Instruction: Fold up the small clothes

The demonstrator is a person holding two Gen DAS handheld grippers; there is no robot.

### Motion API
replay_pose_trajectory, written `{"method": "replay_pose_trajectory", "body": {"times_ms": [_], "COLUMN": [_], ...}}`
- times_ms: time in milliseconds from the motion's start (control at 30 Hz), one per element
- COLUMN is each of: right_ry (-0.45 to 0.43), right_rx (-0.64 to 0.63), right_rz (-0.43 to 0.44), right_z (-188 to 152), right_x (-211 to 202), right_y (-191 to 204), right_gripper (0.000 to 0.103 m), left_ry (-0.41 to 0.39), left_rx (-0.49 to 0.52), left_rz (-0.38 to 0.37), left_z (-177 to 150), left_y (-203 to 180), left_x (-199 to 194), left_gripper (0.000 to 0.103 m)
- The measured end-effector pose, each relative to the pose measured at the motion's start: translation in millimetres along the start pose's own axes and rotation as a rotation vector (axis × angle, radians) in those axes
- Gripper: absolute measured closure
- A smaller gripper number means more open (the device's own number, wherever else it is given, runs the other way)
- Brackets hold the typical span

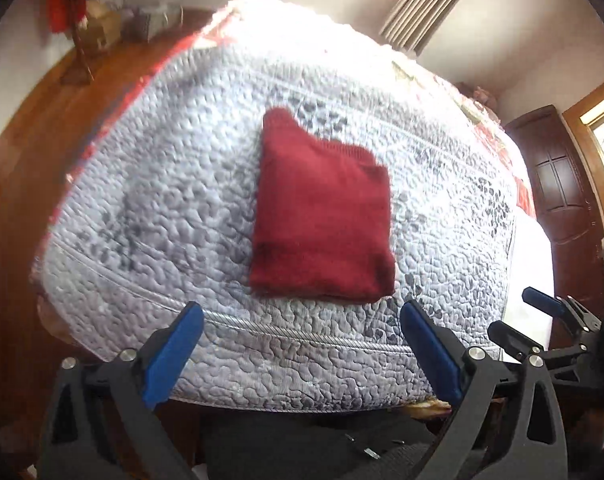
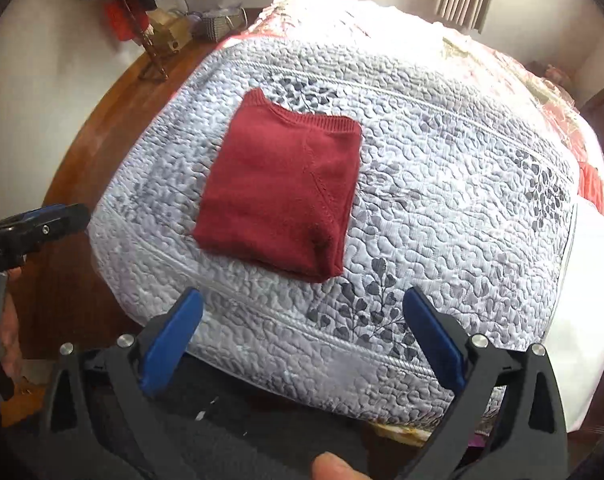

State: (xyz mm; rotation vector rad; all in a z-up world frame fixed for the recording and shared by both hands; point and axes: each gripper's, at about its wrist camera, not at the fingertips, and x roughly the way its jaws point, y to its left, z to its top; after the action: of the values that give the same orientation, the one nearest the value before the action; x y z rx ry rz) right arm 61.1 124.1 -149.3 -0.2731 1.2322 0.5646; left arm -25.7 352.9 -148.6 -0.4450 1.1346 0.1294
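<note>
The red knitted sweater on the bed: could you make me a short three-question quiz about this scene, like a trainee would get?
1. True or false: the red knitted sweater is already folded into a compact rectangle.
2. What does it lie on? A) a wooden floor B) a grey-white quilted bedspread C) a chair
3. Fill in: both the left gripper and the right gripper have their blue-padded fingers ____, holding nothing.

Key:
1. True; it lies flat, with the ribbed collar at its far edge.
2. B
3. open; both hover at the near edge of the bed, apart from the sweater.
</note>
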Motion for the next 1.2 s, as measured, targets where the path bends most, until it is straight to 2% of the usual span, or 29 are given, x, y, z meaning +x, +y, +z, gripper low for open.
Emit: {"method": "replay_pose_trajectory", "body": {"times_ms": [67, 167, 300, 433, 667, 833, 1200], "right_ry": [-0.029, -0.077, -0.124, -0.151, -0.170, -0.174, -0.165], "right_rx": [0.030, 0.041, 0.047, 0.054, 0.047, 0.051, 0.058], "right_rz": [0.025, 0.011, -0.035, -0.067, -0.098, -0.114, -0.102], "right_z": [-2, -6, -6, -14, -25, -28, -32], "right_x": [-31, -68, -100, -115, -127, -131, -129], "right_y": [0, 7, 15, 26, 33, 32, 32], "right_gripper": [0.003, 0.003, 0.003, 0.003, 0.003, 0.003, 0.003], "left_ry": [-0.060, -0.118, -0.101, -0.107, -0.114, -0.075, -0.066], "left_rx": [0.045, 0.080, 0.052, 0.059, 0.078, 0.089, 0.114], "left_rz": [0.006, 0.016, -0.024, -0.021, -0.041, -0.039, -0.033], "left_z": [-1, -4, -11, -19, -29, -34, -34], "left_y": [-22, -44, -56, -57, -58, -62, -67], "left_x": [-42, -85, -113, -128, -130, -117, -115], "left_gripper": [0.004, 0.004, 0.004, 0.004, 0.004, 0.004, 0.004]}}
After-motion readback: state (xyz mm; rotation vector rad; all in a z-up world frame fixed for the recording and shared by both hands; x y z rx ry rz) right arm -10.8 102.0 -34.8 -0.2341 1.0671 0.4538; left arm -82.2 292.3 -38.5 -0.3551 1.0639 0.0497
